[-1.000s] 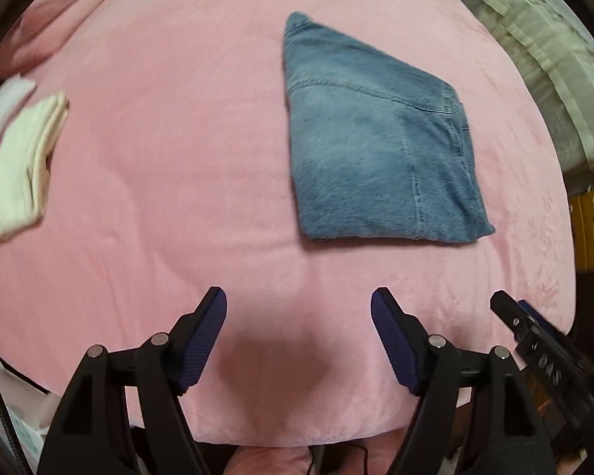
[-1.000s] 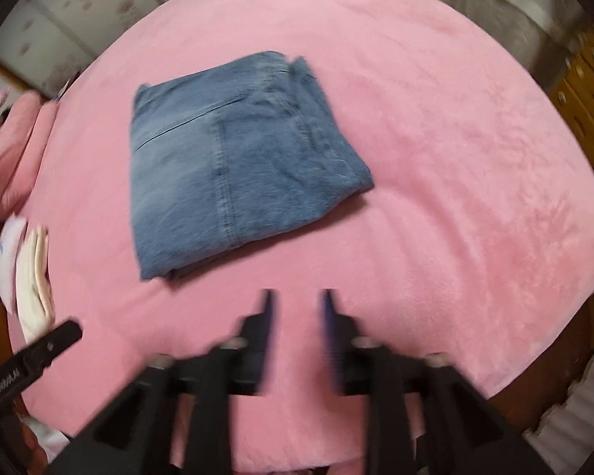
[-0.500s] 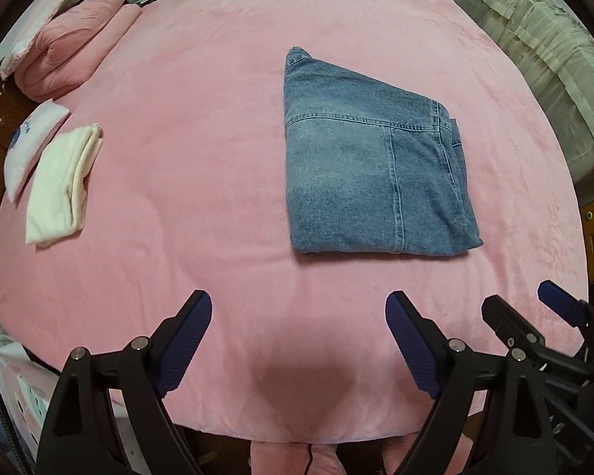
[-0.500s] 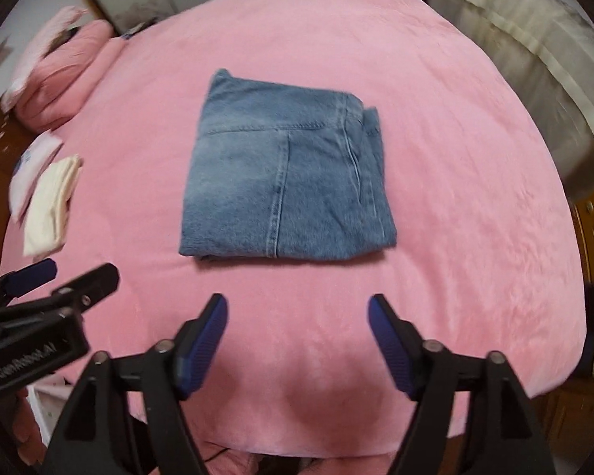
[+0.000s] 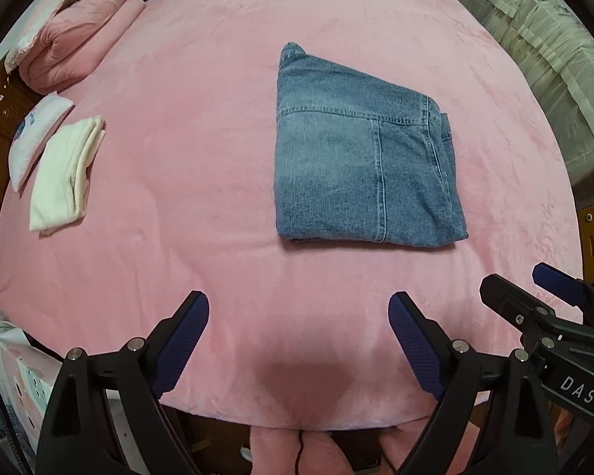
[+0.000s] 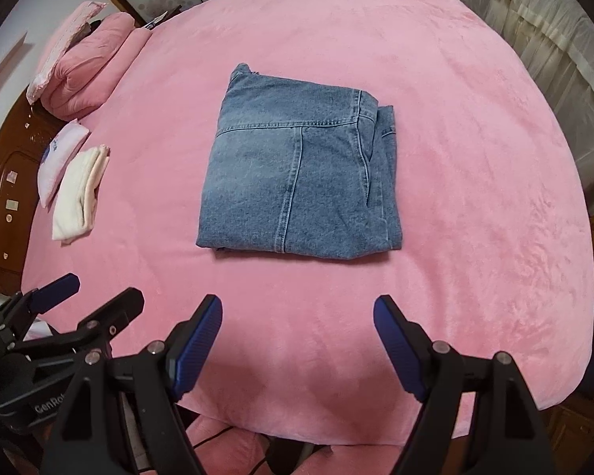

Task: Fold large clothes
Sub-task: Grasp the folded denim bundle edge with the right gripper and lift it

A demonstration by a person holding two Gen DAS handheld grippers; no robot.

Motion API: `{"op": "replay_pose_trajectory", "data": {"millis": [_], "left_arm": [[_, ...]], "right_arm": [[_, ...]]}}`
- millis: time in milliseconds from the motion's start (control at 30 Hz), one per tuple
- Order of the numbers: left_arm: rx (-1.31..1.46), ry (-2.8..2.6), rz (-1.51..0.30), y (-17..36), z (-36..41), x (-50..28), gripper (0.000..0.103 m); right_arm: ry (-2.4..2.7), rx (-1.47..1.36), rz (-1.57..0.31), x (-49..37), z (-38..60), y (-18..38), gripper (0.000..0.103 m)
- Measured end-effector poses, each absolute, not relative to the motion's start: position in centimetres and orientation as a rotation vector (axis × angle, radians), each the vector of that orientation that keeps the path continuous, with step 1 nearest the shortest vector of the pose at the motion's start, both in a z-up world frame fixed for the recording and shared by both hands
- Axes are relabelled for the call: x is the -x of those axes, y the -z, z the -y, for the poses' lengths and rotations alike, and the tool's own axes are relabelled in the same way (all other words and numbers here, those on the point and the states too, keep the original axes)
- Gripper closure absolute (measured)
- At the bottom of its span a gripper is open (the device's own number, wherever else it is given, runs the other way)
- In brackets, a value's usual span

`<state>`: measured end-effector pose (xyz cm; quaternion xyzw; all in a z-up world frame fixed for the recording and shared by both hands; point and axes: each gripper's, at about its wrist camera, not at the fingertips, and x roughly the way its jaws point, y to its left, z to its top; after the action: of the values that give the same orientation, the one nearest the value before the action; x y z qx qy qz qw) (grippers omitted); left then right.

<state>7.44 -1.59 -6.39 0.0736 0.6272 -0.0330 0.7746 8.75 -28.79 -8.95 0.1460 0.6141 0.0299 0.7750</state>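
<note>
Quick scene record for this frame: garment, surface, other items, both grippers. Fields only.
garment: folded jeans, lying flat, no gripper touching
surface: pink blanket on bed
other items: cream folded cloth beside white folded cloth; pink folded bedding at the bed's far left corner
left gripper: jaws opening, nothing between
right gripper: jaws opening, nothing between

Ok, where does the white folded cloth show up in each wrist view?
Left wrist: white cloth at the left edge, mid-height, far left of the jeans.
Right wrist: white cloth again at the left, mid-height, closer to the jeans.
Shared landmark: the pink pillow, upper left.
</note>
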Motion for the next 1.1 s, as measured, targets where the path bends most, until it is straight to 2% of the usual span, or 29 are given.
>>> {"op": "replay_pose_trajectory", "data": {"millis": [100, 467, 567, 667, 800, 1000, 1100], "left_arm": [[-0.12, 0.08, -1.378, 6.3, 1.5, -8.1, 0.012], [-0.136, 0.188, -1.372, 4.1, 2.9, -12.8, 0.011], [-0.131, 0.241, -1.361, 4.2, 3.2, -15.7, 0.004], [-0.216, 0.224, -1.397, 7.4, 3.7, -19.0, 0.002], [-0.264, 0.178, -1.475, 14.5, 3.1, -23.0, 0.002], [-0.035, 0.2, -1.529, 21.0, -0.5, -27.0, 0.002], [0.11, 0.244, -1.583, 23.4, -2.5, -28.4, 0.002]], "right_arm": [[-0.067, -0.328, -1.33, -9.2, 29.3, 9.0, 0.018], [-0.123, -0.423, -1.26, -13.9, 32.6, 8.7, 0.018], [-0.172, -0.42, -1.235, -16.5, 33.7, 9.1, 0.018], [-0.177, -0.53, -1.24, -18.9, 35.4, 11.8, 0.018], [-0.076, -0.676, -1.305, -21.3, 37.4, 18.4, 0.018], [0.036, -0.812, -1.389, -22.4, 39.6, 27.3, 0.018], [0.017, -0.854, -1.393, -22.6, 40.1, 29.7, 0.018]]}}
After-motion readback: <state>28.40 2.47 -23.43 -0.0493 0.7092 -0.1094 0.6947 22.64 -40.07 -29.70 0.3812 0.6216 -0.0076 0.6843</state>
